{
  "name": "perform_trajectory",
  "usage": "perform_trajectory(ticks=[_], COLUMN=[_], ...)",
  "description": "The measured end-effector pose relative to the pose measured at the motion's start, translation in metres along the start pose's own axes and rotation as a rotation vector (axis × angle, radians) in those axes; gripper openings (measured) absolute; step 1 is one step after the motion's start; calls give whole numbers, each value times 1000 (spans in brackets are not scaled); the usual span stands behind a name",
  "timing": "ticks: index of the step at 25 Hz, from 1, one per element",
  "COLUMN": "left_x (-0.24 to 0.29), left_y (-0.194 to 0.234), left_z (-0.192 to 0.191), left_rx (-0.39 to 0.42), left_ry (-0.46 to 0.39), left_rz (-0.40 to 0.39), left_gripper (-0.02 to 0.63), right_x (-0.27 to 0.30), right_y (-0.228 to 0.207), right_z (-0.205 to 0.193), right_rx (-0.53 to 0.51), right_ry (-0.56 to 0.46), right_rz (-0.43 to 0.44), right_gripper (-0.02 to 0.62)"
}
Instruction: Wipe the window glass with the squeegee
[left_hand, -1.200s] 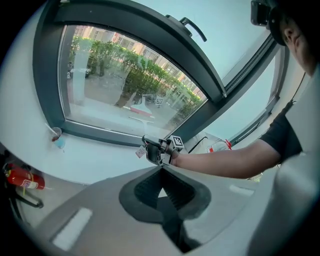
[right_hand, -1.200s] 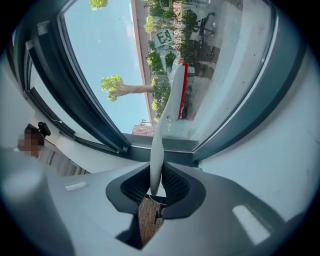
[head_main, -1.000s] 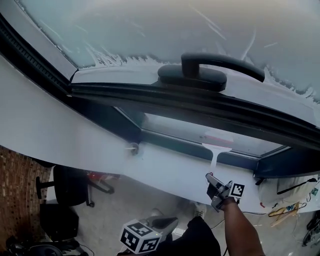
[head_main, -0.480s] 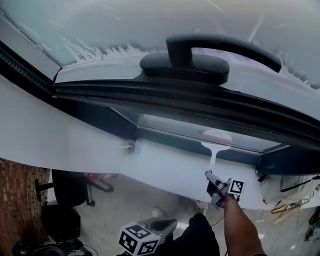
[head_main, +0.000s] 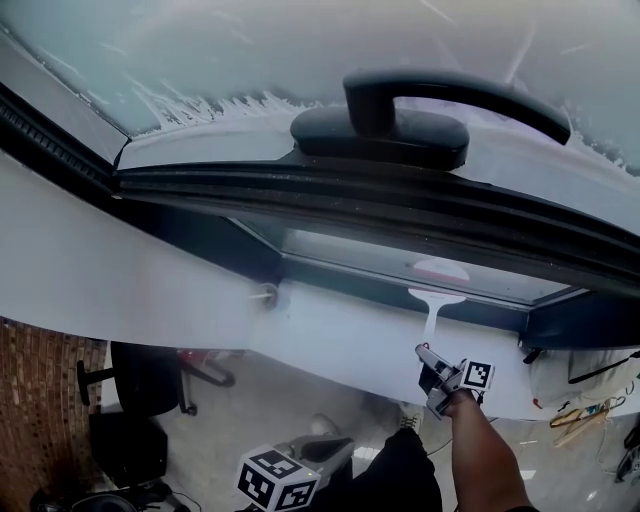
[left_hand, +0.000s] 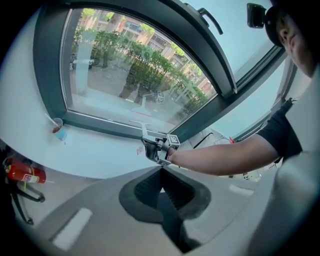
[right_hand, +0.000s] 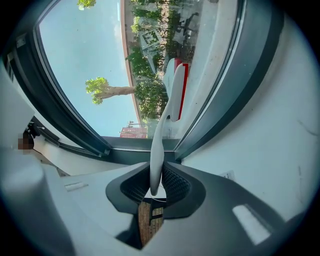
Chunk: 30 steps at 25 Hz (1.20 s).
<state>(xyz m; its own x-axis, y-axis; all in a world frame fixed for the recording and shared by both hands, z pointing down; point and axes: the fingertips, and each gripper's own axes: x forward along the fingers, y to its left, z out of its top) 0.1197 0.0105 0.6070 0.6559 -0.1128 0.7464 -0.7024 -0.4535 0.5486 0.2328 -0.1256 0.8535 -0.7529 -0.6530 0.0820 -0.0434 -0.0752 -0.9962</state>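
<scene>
Under the upper sash, whose black window handle and dark frame fill the top of the head view, the right gripper clamps the white squeegee by its handle. The blade rests against the bottom edge of the lower window glass, just above the white sill. The left gripper hangs low, jaws pressed together on nothing. A cup stands on the sill at the left, and a fire extinguisher is on the floor beneath. The squeegee has kept its place on the pane since half a second ago.

Smooth white plastic squeegee, clear glossy window glass, matt dark frame
</scene>
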Motion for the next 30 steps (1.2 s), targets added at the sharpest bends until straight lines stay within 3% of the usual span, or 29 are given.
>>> perform_trajectory(ticks=[7, 18, 27, 30], left_x=[-10, -56, -130, -157], left_y=[-14, -35, -14, -1], left_z=[15, 44, 39, 35], left_rx=[29, 138, 234, 272], left_ry=[-29, -120, -186, -199], left_rz=[-17, -56, -81, -93], left_gripper=[0, 0, 0, 0], right_x=[-8, -30, -27, -24], right_y=[31, 138, 240, 262], right_z=[-1, -23, -99, -126], right_rx=[-20, -105, -203, -317], right_ry=[1, -23, -91, -106], right_rz=[18, 53, 21, -45], right_gripper=[84, 86, 86, 87])
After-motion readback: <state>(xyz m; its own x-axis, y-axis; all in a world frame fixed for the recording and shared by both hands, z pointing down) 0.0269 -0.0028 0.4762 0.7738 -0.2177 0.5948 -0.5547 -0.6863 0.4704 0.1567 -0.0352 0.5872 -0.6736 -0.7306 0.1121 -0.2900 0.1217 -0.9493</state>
